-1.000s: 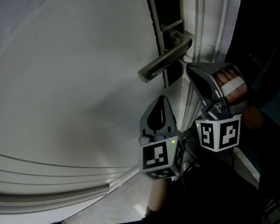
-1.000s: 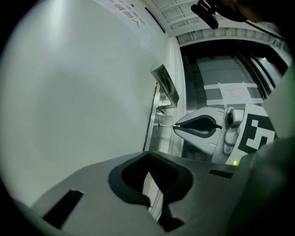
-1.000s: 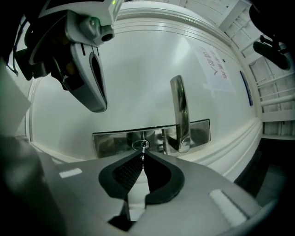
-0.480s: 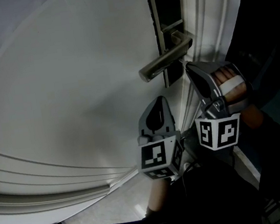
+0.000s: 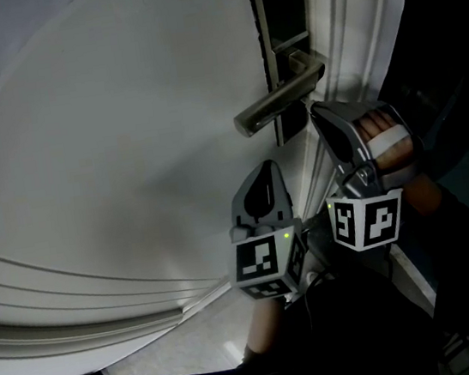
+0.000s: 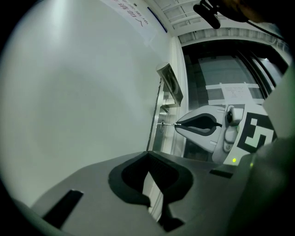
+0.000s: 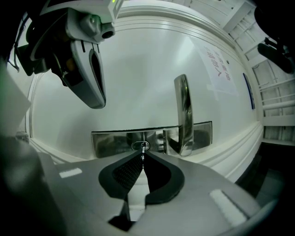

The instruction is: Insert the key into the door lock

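Key [image 7: 143, 149] between right fingers [image 7: 129, 169], tip at lock [image 7: 110, 144].

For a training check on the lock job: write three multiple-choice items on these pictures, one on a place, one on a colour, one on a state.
1. Where is the key's tip?
A in a drawer
B at the keyhole of the lock plate
C on a table

2. The door is:
A white
B red
C black

3. The right gripper is:
A wide open
B shut on nothing
C shut on the key

Answers:
1 B: the right gripper view shows the key meeting the keyhole.
2 A: its panel looks white in every view.
3 C: the jaws pinch the key between their tips.
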`<state>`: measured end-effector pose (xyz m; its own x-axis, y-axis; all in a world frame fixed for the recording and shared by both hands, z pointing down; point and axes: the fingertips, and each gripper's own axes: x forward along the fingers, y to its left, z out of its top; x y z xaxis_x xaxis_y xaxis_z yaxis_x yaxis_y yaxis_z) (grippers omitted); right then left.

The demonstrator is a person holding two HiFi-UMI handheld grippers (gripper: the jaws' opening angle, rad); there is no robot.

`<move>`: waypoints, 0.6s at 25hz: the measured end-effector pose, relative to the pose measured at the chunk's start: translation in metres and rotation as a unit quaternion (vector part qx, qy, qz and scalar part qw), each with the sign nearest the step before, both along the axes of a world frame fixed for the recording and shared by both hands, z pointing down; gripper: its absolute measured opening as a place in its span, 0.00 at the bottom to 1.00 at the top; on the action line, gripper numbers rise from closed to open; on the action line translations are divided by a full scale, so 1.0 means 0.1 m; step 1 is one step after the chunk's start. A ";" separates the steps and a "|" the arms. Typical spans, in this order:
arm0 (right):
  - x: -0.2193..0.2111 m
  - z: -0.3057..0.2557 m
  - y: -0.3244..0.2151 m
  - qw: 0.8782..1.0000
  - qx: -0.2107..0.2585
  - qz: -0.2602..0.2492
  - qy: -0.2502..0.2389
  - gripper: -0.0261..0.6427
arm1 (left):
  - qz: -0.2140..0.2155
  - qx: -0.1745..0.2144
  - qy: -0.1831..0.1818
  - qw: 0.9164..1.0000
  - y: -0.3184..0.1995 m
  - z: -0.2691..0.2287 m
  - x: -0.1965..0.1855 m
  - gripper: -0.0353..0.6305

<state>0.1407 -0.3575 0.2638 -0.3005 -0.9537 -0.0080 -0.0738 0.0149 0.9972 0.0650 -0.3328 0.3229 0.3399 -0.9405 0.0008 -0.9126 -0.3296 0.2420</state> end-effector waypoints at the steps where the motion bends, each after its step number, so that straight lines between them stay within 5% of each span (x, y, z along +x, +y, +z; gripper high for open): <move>1: 0.00 0.00 0.00 1.000 0.000 0.000 0.000 0.06 | 0.001 0.001 0.001 1.000 0.00 0.00 0.00 0.05; 15: 0.00 0.00 -0.01 1.000 -0.001 -0.001 0.001 0.06 | 0.007 -0.002 -0.004 1.000 -0.04 0.02 0.02 0.05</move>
